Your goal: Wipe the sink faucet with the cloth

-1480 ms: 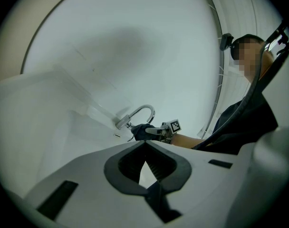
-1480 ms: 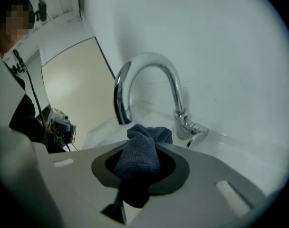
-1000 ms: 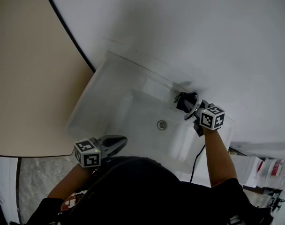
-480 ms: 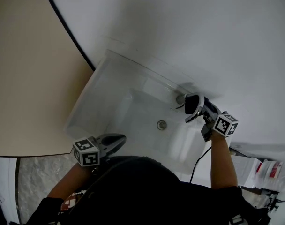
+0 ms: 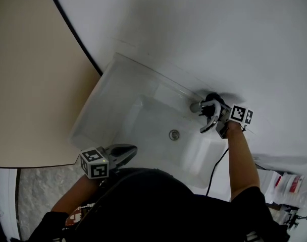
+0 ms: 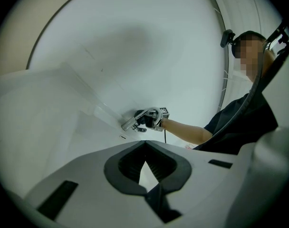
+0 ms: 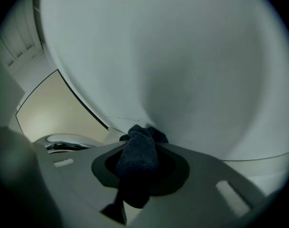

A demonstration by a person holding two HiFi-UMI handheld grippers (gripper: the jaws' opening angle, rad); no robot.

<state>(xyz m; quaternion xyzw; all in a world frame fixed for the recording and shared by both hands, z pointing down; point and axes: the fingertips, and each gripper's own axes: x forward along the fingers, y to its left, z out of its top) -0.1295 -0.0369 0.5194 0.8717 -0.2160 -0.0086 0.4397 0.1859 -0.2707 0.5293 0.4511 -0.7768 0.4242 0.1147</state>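
- Sink faucet (image 5: 212,119) at the back rim of the white sink (image 5: 113,100), centre-right of the head view, chrome spout arching out toward the drain (image 5: 174,134).
- Left gripper (image 5: 129,152) parked at lower left of the head view, by the sink's front edge; jaws pressed together on nothing, no part in the wipe.
- Right gripper (image 5: 215,104) up against the faucet from the right of the frame, jaws clamped narrow on a wad of dark cloth (image 7: 137,158).
- Cloth bunched just above and behind the top of the spout in the head view; touching the metal or merely beside it, impossible to tell.
- Step in hand, by judgement: wiping, mid-stroke, with the rear and top of the spout being covered.
- Next move, probably: drag the wad along the curve toward the nozzle or round the base, keeping pressure on the metal and a firm clamp against slippage.
- Against the earlier frames:
  - Right gripper shifted from the front of the spout, lower in the frame, to the upper right behind it.
  - Marker cube (image 5: 240,114) rolled round.
  - Cloth carried from the spout's left end to behind its top.
  - Left gripper unmoved.
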